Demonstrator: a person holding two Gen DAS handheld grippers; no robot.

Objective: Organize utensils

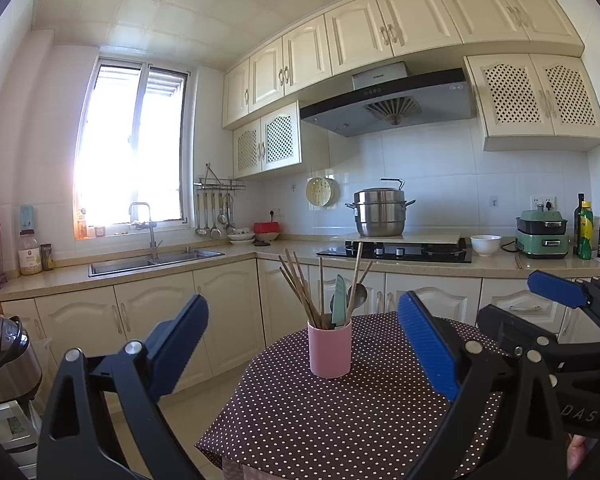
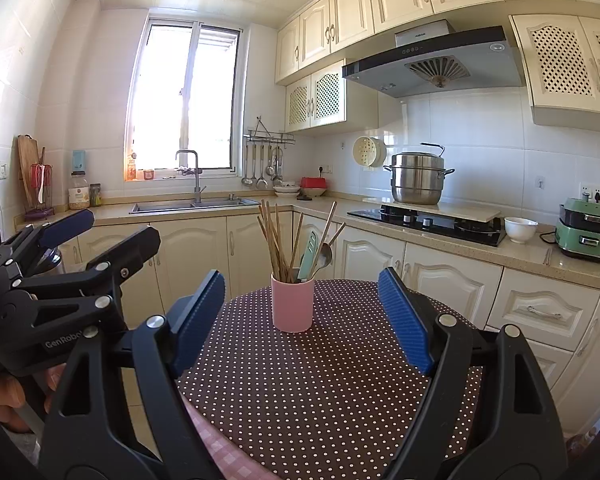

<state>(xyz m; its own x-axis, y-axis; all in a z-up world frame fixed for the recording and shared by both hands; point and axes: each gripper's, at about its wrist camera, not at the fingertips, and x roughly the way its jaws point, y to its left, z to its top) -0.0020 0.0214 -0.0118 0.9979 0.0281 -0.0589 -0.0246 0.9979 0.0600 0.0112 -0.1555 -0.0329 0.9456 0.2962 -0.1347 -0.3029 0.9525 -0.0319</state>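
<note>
A pink cup [image 1: 329, 350] stands upright on the round table with a brown polka-dot cloth [image 1: 340, 420]. It holds several wooden chopsticks [image 1: 298, 290], a green spatula [image 1: 339, 300] and a metal spoon [image 1: 358, 294]. My left gripper [image 1: 302, 340] is open and empty, near side of the cup, apart from it. In the right wrist view the cup [image 2: 292, 304] with its chopsticks [image 2: 274, 240] sits beyond my right gripper [image 2: 302, 312], which is open and empty. The right gripper shows at the left view's right edge [image 1: 560, 312]; the left gripper at the right view's left edge [image 2: 66, 248].
Kitchen counter [image 1: 260, 254] runs along the back with a sink [image 1: 152, 262], a gas hob [image 1: 396, 252] bearing a steel pot [image 1: 380, 214], a white bowl [image 1: 485, 245] and a green cooker [image 1: 542, 234]. A rice cooker [image 1: 4, 356] stands at the left.
</note>
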